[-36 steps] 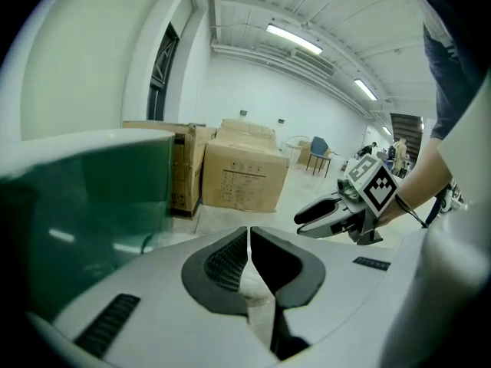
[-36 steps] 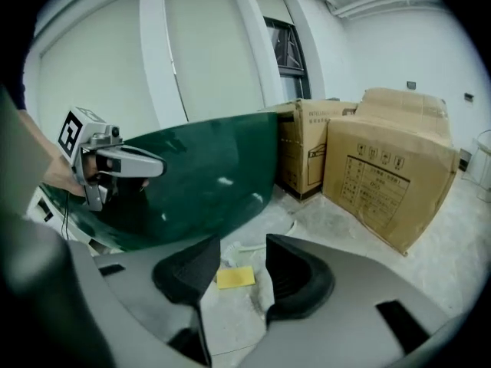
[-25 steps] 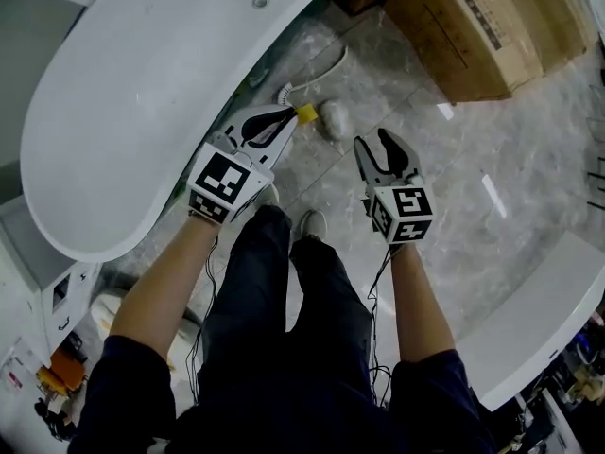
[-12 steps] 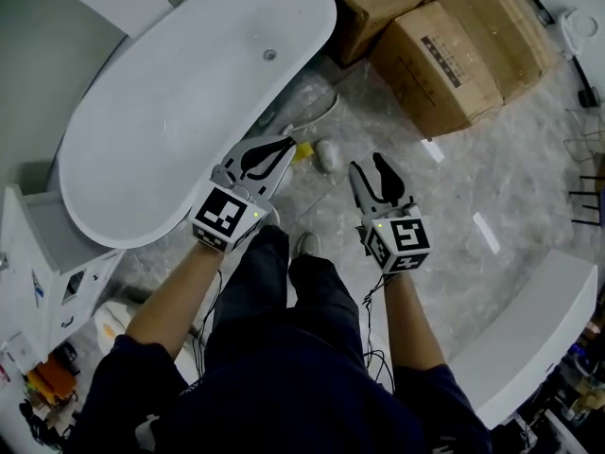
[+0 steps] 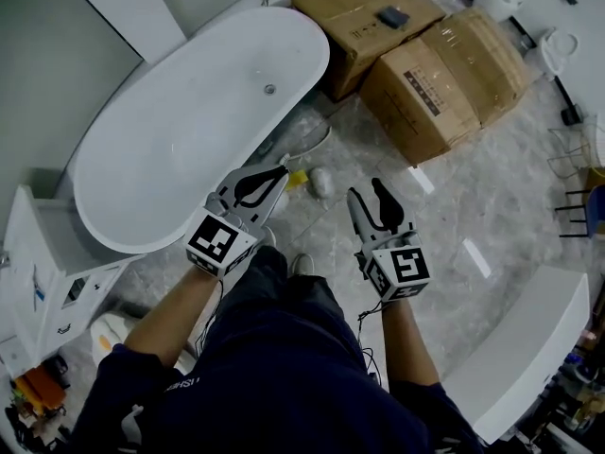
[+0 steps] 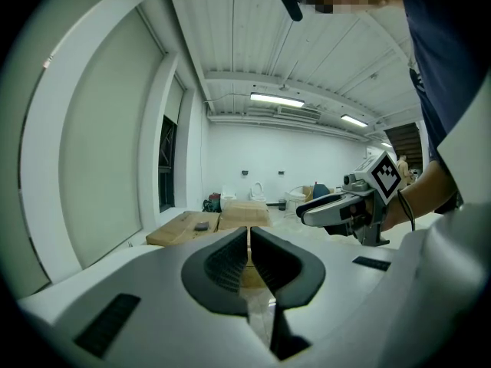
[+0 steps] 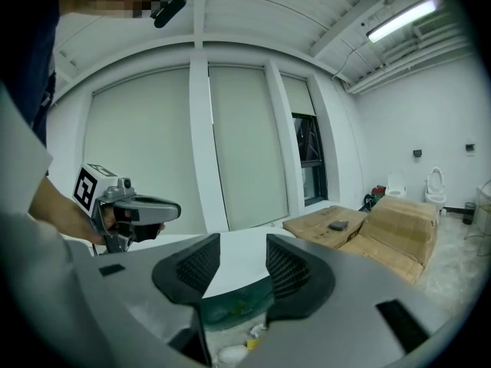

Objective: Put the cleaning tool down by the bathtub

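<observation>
Head view had the cleaning tool [image 5: 319, 183] lying on the marbled floor [image 5: 444, 206] right beside the bathtub [image 5: 189, 130], its pale head and yellow collar just ahead of the left tool [image 5: 274, 180], with neither tool touching it. From up there you could not judge the left tool's jaws. The left gripper view settled that: the left tool [image 6: 248, 240] had its ribbed pads drawn together to a hairline slit, gripping nothing. That view missed the cleaning tool altogether, taking in the cardboard boxes [image 6: 245, 215] and the right tool [image 6: 337, 209] out to the side. The right gripper view showed the right tool [image 7: 240, 257] with jaws well apart and empty, white bathtub rim [image 7: 238, 245] framed between them. Low in the gap sat a pale lump with a speck of yellow, the cleaning tool [image 7: 230, 353], partly cut off by the tool's body. Back in the head view, the right tool [image 5: 367, 195] hung over bare floor, and the cleaning tool's thin handle ran in under the tub's edge, hard to follow.
</observation>
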`<state>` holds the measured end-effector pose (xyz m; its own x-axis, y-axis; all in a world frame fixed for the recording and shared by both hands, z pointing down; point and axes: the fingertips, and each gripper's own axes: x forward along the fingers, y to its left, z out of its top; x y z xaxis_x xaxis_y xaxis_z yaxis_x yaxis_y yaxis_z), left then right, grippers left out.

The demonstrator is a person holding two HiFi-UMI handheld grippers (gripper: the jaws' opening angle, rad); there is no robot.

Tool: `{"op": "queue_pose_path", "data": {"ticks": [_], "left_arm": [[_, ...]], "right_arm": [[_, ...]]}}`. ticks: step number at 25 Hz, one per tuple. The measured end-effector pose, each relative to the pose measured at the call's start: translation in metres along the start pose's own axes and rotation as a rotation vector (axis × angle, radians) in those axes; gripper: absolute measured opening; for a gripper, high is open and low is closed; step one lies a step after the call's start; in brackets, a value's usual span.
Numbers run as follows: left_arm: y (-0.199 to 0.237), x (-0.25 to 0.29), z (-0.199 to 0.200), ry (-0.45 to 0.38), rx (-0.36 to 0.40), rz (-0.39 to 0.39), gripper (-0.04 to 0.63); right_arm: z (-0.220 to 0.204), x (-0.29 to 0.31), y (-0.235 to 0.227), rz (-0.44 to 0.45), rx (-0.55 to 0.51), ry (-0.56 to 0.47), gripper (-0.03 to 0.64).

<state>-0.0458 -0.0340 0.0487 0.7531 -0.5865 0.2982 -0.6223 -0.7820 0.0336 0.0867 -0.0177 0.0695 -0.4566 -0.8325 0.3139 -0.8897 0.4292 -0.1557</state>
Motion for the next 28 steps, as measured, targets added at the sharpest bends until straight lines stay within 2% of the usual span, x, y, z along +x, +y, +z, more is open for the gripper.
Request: {"op": "queue_pose_path", "data": {"ticks": [6, 14, 23, 28], "left_arm": [[-0.006, -0.016, 0.024, -0.044, -0.002, 0.026, 0.037], [-0.014, -0.024, 0.044, -0.070, 0.012, 0.037, 0.037], [-0.023, -0.028, 0.051, -0.085, 0.017, 0.033, 0.037], [-0.025, -0.035, 0.058, -0.103, 0.018, 0.035, 0.037]], "right_arm": [[0.034, -0.022, 0.012, 0.014, -0.029, -0.056, 0.192], [0.045, -0.033, 0.021, 0.035, -0.033, -0.069, 0.186], [0.052, -0.042, 0.022, 0.031, -0.038, -0.103, 0.095], [0.057, -0.044, 0.031, 0.044, -0.050, -0.122, 0.066]]}}
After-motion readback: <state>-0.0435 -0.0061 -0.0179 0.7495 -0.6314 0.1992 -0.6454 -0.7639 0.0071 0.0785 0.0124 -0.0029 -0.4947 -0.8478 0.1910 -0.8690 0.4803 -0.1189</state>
